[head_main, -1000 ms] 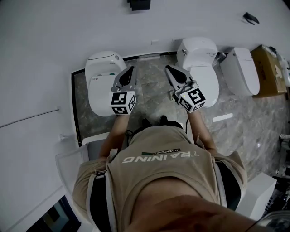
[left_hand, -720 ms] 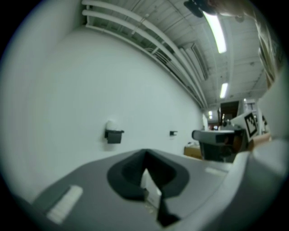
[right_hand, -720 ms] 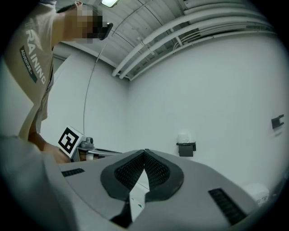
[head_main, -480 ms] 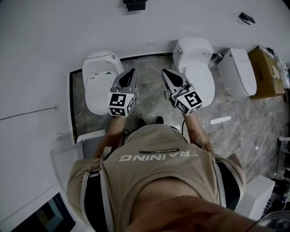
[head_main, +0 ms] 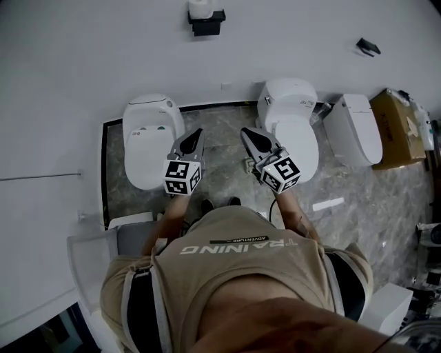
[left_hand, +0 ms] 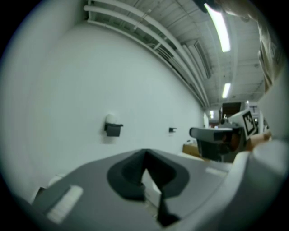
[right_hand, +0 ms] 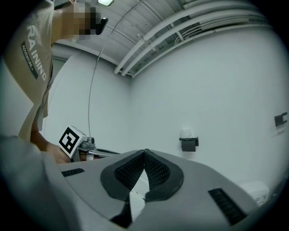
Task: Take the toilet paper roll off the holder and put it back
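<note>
A white toilet paper roll (head_main: 200, 8) sits on a black holder (head_main: 207, 23) high on the white wall. The left gripper view shows the roll (left_hand: 111, 119) and holder (left_hand: 113, 130) well ahead, and the right gripper view shows the same roll (right_hand: 188, 132) and holder (right_hand: 188, 144). My left gripper (head_main: 198, 131) and right gripper (head_main: 244, 131) are held side by side in front of the person's chest, pointing at the wall and far from the holder. Both are shut with nothing between their jaws.
Three white toilets stand along the wall: left (head_main: 146, 141), middle (head_main: 289, 124), right (head_main: 355, 129). A cardboard box (head_main: 400, 127) is at the far right. A small black fitting (head_main: 367, 46) is on the wall. The floor is grey marble tile (head_main: 220, 138).
The view has shifted so that the holder and roll show more fully at the top. Both grippers sit slightly lower in the frame, still shut and side by side.
</note>
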`<state>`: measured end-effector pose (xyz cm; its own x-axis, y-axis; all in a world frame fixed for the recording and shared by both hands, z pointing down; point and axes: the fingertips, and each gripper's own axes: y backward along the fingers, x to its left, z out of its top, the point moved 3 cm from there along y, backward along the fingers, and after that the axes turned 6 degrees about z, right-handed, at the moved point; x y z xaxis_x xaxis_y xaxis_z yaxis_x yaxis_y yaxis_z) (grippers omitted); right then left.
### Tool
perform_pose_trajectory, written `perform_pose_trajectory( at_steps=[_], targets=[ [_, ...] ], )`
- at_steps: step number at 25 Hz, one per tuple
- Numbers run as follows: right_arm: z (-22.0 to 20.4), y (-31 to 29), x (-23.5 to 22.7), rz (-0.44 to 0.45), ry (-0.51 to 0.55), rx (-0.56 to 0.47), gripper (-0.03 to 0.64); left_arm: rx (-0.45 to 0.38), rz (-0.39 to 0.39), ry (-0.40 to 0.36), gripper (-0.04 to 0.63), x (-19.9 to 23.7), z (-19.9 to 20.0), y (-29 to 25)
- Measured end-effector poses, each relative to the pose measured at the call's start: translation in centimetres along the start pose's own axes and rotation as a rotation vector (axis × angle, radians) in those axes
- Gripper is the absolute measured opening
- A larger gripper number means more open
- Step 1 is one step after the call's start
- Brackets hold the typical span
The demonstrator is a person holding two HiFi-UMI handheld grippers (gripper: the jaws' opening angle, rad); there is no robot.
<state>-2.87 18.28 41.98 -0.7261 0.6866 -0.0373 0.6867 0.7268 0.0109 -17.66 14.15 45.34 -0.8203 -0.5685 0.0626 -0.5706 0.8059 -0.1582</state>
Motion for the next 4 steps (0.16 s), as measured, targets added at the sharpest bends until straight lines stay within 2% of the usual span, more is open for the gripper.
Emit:
perform_pose_trajectory(
  at_steps=[4],
  targets=[
    [0.19, 0.18, -0.18, -0.002, 0.000, 0.007, 0.014, -0.020, -0.006, -0.009, 0.005, -0.47, 0.94, -0.03]
  ],
)
